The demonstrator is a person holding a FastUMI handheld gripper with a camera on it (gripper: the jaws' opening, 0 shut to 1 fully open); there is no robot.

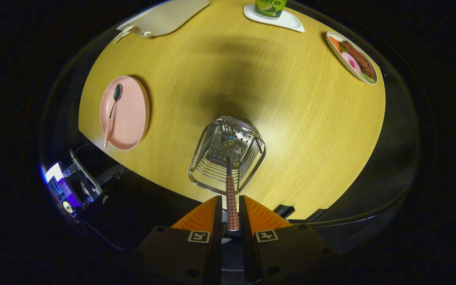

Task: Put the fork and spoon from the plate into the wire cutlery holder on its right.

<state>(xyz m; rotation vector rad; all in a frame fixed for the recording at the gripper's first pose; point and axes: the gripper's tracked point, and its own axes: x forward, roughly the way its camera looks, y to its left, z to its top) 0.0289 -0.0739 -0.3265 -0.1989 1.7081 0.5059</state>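
Fork [230,174]: tines down inside holder, checked handle clamped between fingers
Table [291,118]: round, wooden
Holder [228,154]: wire, just ahead of fingers
Plate [133,114]: pink, left of holder
Gripper [231,213]: closed onto fork handle
Spoon [111,114]: lying on plate

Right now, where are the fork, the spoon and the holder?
fork [232,204], gripper view, checked handle between the fingers
spoon [117,92], gripper view, its bowl, on the plate
holder [203,140], gripper view, left wire wall
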